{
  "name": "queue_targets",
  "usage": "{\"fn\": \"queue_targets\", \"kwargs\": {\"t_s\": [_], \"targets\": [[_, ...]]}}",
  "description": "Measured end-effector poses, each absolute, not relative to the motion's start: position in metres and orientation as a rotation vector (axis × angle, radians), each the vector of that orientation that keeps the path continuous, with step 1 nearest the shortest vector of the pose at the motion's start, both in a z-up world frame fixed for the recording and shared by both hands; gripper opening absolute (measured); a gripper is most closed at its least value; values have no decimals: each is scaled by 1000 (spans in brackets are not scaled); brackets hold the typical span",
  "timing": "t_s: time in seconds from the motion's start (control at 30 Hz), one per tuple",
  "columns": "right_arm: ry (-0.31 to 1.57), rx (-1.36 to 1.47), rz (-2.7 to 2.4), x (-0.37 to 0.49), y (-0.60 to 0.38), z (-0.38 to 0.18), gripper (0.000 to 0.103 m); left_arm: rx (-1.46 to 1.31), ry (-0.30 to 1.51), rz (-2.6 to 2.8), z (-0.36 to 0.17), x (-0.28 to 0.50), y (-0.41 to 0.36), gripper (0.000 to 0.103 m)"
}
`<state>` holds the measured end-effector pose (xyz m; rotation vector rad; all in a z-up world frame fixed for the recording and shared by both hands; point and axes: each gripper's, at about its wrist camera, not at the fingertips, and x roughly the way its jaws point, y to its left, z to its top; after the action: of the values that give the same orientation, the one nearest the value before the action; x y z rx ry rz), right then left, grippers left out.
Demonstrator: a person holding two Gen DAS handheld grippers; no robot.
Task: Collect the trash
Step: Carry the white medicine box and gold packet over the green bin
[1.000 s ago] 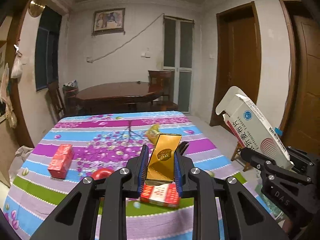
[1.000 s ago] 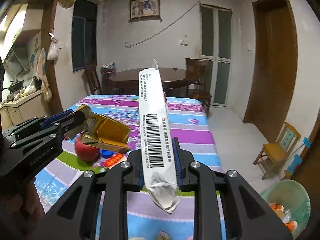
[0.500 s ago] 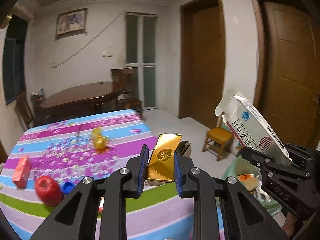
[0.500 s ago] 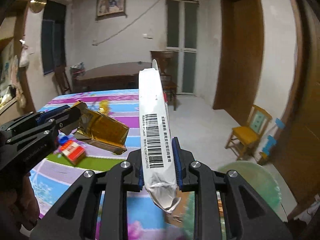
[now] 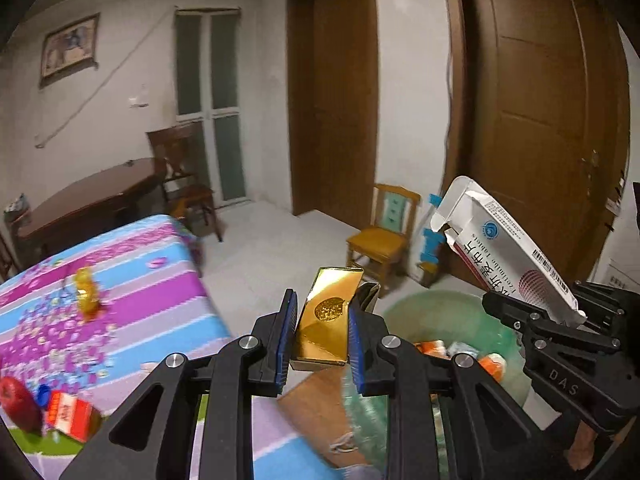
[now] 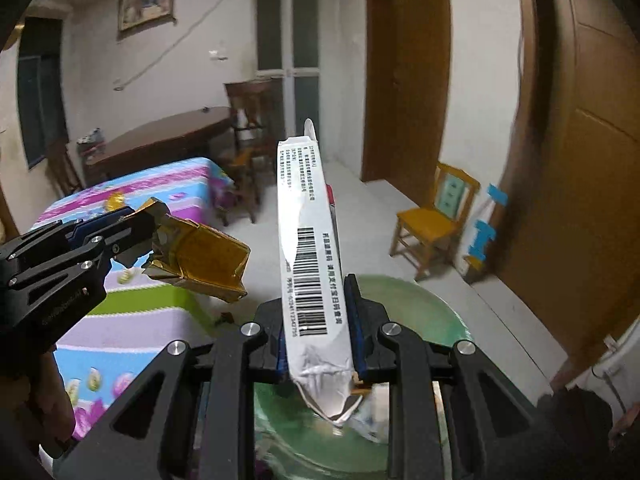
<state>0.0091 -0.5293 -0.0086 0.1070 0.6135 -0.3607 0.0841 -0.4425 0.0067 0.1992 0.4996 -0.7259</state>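
Gold box clamped betw. left gripper pads, sticking up and fwd, one end flap crumpled open on the side seen from right cam. White medicine carton pinched low in right gripper, standing tall, bottom end crushed, top flap open. Both grippers clenched on their loads, nothing loose yet.

Green bin w/ liner sits on floor beside table, just under and ahead of both grippers; some trash already inside.

Risks, as I judge them:
- Carton is long, held only near its crushed end. On release it may tip and catch the bin rim, landing on floor.
- Gold box is glossy, held by narrow sides. Could slip early, before it's over the bin mouth; left gripper looks nearer the table edge than bin centre.
- Grippers are close together. Dropping both at once, boxes or fingers may knock.
- View is blurred, so aim is prob. unsettled.

Left on table: apple, red pack, blue cap, yellow wrapper.
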Motion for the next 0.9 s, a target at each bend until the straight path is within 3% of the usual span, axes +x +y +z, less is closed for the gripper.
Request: {"fn": "queue_targets", "kwargs": {"t_s": [0.47,0.9], "targets": [[801,187,-441,5,-596,-66,22,259,612,-811,-44,109,-539,25],[860,234,-426,7,-614,-90,22,293,683,-832,-79,121,-558,25]]}}
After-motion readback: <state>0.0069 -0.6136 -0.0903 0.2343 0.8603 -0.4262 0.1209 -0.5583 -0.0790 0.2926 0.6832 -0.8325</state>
